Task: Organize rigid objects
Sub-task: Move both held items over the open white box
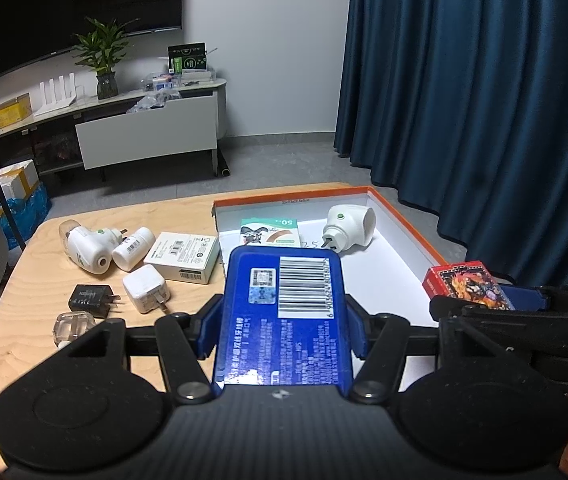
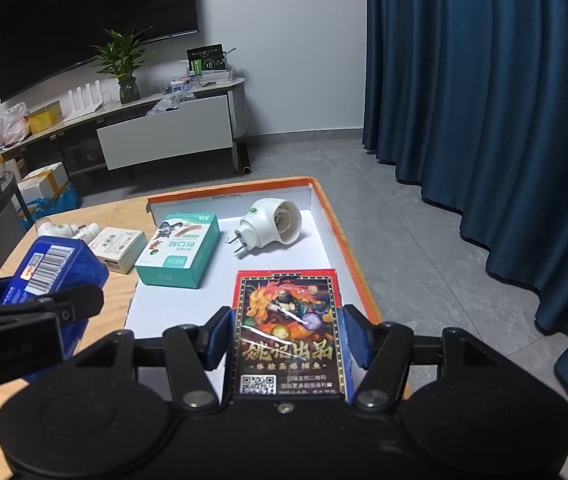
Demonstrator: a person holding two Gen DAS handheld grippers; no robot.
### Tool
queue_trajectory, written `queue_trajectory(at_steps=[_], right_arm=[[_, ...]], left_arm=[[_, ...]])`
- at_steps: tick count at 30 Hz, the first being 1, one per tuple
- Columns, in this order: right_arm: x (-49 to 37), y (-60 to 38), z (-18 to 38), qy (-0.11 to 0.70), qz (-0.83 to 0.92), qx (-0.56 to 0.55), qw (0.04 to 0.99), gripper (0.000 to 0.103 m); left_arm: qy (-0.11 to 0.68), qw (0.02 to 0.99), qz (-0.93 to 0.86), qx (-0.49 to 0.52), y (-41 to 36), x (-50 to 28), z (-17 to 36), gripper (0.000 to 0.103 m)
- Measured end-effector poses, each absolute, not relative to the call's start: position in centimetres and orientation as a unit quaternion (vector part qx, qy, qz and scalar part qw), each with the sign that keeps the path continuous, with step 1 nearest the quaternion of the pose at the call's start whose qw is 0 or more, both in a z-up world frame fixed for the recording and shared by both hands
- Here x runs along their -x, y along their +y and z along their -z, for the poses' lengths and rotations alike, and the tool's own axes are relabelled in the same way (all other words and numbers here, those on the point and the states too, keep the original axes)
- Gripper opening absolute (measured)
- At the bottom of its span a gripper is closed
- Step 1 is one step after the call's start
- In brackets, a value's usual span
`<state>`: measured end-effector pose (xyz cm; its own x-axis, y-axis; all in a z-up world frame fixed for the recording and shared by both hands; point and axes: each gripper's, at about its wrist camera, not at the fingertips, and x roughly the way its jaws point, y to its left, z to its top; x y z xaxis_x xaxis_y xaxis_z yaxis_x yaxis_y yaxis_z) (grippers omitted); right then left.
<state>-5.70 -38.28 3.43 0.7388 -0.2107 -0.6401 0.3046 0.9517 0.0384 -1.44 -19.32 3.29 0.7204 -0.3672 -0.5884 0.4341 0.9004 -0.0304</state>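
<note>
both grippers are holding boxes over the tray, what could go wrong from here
1. The left gripper and right gripper hang close side by side, so the blue box and the red card box could knock together on the way down.
2. The tray already holds a green box and a white plug-in device; a careless drop may land on them.
3. The tray sits near the table edge, so a shove could push it off.

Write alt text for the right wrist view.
The right gripper holds a red card pack with a dragon picture over a shallow white tray with an orange rim, which contains a teal cardboard box and a white plug-in device. At left, the left gripper holds a blue barcoded box above the wooden table.
</note>
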Motion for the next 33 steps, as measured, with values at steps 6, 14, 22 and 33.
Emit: queue_trajectory(at_steps=[6, 14, 22, 33], right_arm=[[5.4, -38.3, -3.3, 0.335, 0.137, -0.069, 0.929, 0.071], [5.1, -38.3, -3.4, 0.337, 0.137, -0.068, 0.929, 0.071], [5.0, -38.4, -2.9, 0.341, 0.135, -0.066, 0.928, 0.071], [4.6, -38.5, -2.9, 0.344, 0.134, -0.066, 0.927, 0.071]], left_arm=[[0.307, 0.925, 0.216, -0.053, -19.4, 1.1, -3.2, 0.062], [0.31, 0.925, 0.215, -0.052, -19.6, 0.5, -3.1, 0.062], [0.314, 0.924, 0.213, -0.052, -19.8, -0.2, -3.0, 0.062], [0.319, 0.923, 0.211, -0.05, -20.1, -1.1, -2.8, 0.062]])
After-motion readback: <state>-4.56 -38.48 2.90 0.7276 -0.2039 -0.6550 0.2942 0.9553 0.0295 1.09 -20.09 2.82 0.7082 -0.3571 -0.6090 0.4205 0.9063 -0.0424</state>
